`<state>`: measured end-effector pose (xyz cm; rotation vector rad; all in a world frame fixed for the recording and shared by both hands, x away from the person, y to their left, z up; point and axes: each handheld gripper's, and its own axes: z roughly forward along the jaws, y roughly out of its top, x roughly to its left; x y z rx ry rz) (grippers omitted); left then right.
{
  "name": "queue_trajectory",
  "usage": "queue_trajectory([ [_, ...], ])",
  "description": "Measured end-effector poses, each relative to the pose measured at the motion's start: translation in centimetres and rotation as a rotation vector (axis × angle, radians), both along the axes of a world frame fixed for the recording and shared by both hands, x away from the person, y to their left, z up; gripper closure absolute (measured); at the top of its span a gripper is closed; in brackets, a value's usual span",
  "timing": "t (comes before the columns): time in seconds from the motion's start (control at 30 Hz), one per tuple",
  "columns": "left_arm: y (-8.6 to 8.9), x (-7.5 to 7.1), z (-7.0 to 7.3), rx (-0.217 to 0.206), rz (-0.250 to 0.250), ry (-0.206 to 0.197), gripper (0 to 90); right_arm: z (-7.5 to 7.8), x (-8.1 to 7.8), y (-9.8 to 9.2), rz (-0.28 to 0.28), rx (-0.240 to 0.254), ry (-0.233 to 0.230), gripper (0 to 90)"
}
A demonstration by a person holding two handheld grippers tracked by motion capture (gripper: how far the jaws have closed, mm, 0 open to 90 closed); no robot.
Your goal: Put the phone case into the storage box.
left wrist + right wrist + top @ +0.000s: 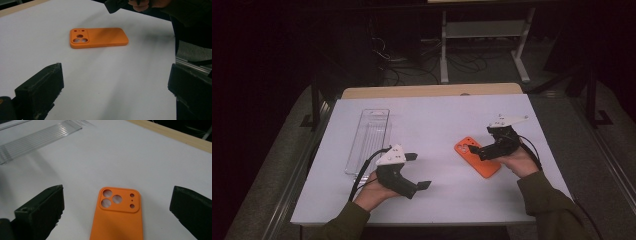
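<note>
An orange phone case [477, 157] lies flat on the white table [437, 120], back side up, with its camera cut-outs toward the far end; nothing grips it. The right gripper [479, 151] hangs just over the case's near-right part, its jaws spread wide; in the right gripper view the case [117, 215] sits between the two jaws, neither one touching it. The left gripper [418, 171] is well to the left of the case, near the table's front edge, pointing right, with its jaws also wide apart and holding nothing; in the left gripper view the case [98, 37] lies farther off across bare table, beyond the jaws. A clear plastic tray [368, 140] rests on the table's left part, lengthwise front to back, just beyond the left hand [373, 192]. It looks empty: only its ribbed bottom shows through. The case is well apart from the tray.
</note>
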<state>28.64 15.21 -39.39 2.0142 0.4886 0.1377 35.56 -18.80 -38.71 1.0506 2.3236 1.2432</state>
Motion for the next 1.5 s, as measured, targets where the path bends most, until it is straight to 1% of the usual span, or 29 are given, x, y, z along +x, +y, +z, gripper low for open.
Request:
queue_trajectory([
  [0.07,-0.2,-0.1,-0.3,0.002,-0.002,0.002,0.0,-0.1,0.1,0.1,-0.003,-0.008,0.012,0.0],
  [0.1,-0.2,0.0,-0.5,0.015,-0.007,0.003,0.0,-0.2,0.1,0.2,-0.001,-0.01,0.014,0.0],
  [0.13,-0.2,0.0,-0.6,0.017,-0.005,0.002,0.0,-0.2,0.1,0.3,0.001,-0.019,0.016,0.0],
  [0.17,-0.2,-0.1,-0.7,0.007,0.002,0.01,0.0,-0.3,0.1,0.3,0.0,-0.021,0.021,0.0],
  [0.2,-0.1,-0.1,-0.8,0.009,0.002,0.014,0.0,-0.3,0.1,0.4,0.001,-0.026,0.027,0.0],
  [0.23,-0.1,0.0,-0.9,0.012,0.004,0.013,0.0,-0.4,0.2,0.4,0.003,-0.03,0.024,0.0],
  [0.27,0.0,0.0,-0.9,0.015,0.006,0.008,0.0,-0.4,0.2,0.5,-0.002,-0.035,0.029,0.0],
  [0.3,0.0,0.0,-1.0,0.014,0.008,0.008,0.0,-0.6,0.2,0.6,-0.003,-0.04,0.045,0.0],
  [0.33,0.1,0.1,-1.1,0.016,0.007,0.005,0.0,-0.6,0.2,0.6,-0.003,-0.04,0.045,0.0],
  [0.4,0.2,0.1,-1.1,0.015,0.01,0.007,0.0,-0.8,0.3,0.8,-0.011,-0.063,0.067,0.0],
  [0.43,0.2,0.2,-1.2,0.019,0.013,0.004,0.0,-0.9,0.4,0.9,-0.009,-0.073,0.07,0.0],
  [0.5,0.3,0.2,-1.2,0.027,0.008,0.003,0.0,-1.0,0.4,0.9,-0.012,-0.077,0.074,0.0],
  [0.63,0.4,0.2,-1.3,0.029,0.009,0.01,0.0,-1.3,0.5,1.1,-0.018,-0.102,0.088,0.0],
  [0.73,0.3,0.2,-1.4,0.025,0.01,0.016,0.0,-1.6,0.6,1.1,-0.013,-0.131,0.11,0.0],
  [0.8,0.4,0.2,-1.4,0.023,0.011,0.019,0.0,-1.7,0.6,1.2,-0.013,-0.143,0.113,0.0],
  [0.87,0.3,0.2,-1.4,0.02,0.012,0.019,0.0,-1.8,0.6,1.3,-0.015,-0.151,0.131,0.0],
  [0.9,0.3,0.2,-1.4,0.022,0.011,0.02,0.0,-1.8,0.7,1.3,-0.014,-0.155,0.129,0.0],
  [1.03,0.4,0.3,-1.4,0.023,0.01,0.021,0.0,-2.2,0.8,1.4,-0.019,-0.169,0.16,0.0],
  [1.07,0.4,0.3,-1.4,0.023,0.009,0.021,0.0,-2.2,0.8,1.4,-0.019,-0.169,0.16,0.0],
  [1.1,0.4,0.3,-1.4,0.022,0.009,0.024,0.0,-2.2,0.8,1.4,-0.02,-0.175,0.172,0.0],
  [1.23,0.4,0.3,-1.4,0.024,0.009,0.025,0.0,-2.5,0.9,1.5,-0.018,-0.182,0.182,0.0],
  [1.37,0.5,0.3,-1.3,0.021,0.006,0.019,0.0,-2.8,0.9,1.6,-0.018,-0.198,0.206,0.0],
  [1.43,0.5,0.3,-1.3,0.019,0.008,0.023,0.0,-2.9,1.0,1.6,-0.016,-0.201,0.208,0.0],
  [1.5,0.5,0.3,-1.3,0.015,0.013,0.028,0.0,-3.2,1.0,1.7,-0.013,-0.214,0.227,0.0],
])
